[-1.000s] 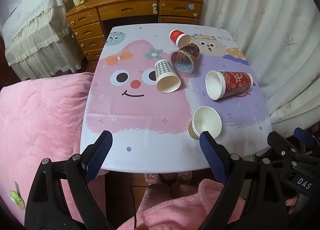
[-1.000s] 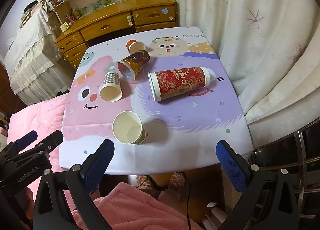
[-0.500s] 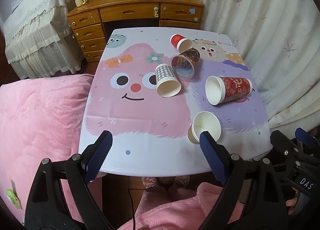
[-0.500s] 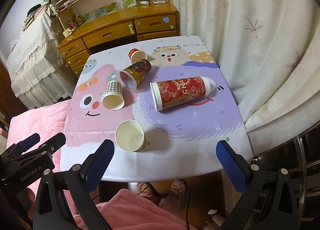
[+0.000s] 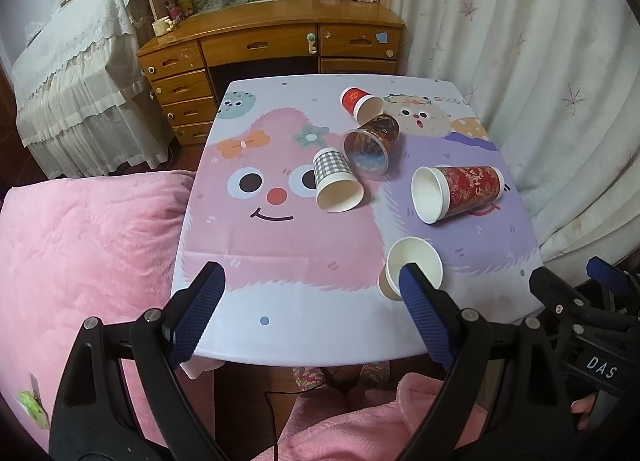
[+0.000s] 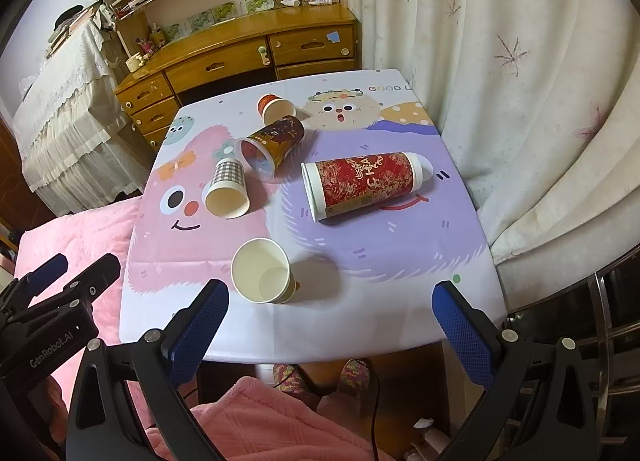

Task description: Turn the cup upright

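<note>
Matt paper cups point(image 6: 262, 275), one clear glossy plastic cup point(image 6: 272, 147). Smooth printed tablecloth point(image 6: 400, 261), polished wooden desk point(image 6: 240, 53), fluffy pink blanket point(image 5: 80, 261), textured blue pads point(image 6: 198, 327).

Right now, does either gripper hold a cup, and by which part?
Nothing is held. Both the left gripper and the right gripper are open above the table's near edge; all five cups lie untouched on their sides.

A: Left gripper point(image 5: 310, 289) spread wide over cartoon-printed tablecloth point(image 5: 280, 245), nothing held.

B: Cups?

A: Five on their sides; plain white paper cup point(image 5: 412, 267) nearest (behind right finger).
</note>
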Action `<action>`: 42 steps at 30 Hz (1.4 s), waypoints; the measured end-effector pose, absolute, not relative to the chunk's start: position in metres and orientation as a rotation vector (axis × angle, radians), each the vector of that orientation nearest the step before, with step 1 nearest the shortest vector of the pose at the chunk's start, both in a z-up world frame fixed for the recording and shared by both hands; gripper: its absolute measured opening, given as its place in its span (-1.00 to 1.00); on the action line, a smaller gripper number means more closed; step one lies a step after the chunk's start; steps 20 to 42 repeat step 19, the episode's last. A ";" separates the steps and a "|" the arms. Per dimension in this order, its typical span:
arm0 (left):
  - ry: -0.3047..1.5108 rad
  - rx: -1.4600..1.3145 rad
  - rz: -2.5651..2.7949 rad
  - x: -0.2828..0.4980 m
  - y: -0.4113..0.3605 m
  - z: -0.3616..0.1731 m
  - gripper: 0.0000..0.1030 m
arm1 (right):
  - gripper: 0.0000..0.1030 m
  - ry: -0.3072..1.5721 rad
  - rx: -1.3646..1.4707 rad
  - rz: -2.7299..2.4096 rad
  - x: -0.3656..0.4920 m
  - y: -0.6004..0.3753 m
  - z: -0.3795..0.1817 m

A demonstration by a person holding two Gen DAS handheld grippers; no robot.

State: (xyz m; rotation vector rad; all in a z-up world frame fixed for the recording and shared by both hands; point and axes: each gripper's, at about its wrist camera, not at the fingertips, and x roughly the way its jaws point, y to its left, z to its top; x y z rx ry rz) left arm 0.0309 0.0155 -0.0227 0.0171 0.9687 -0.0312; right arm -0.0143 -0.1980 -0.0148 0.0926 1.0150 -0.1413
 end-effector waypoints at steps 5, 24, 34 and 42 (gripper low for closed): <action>0.969 0.017 -0.033 0.030 0.015 -0.022 0.70 | 0.99 1.016 0.092 -0.140 -0.014 -0.198 -0.015; 0.969 0.014 -0.032 0.031 0.015 -0.022 0.70 | 0.99 1.031 0.099 -0.140 -0.013 -0.198 -0.019; 0.969 0.014 -0.032 0.031 0.015 -0.022 0.70 | 0.99 1.031 0.099 -0.140 -0.013 -0.198 -0.019; 0.969 0.014 -0.032 0.031 0.015 -0.022 0.70 | 0.99 1.031 0.099 -0.140 -0.013 -0.198 -0.019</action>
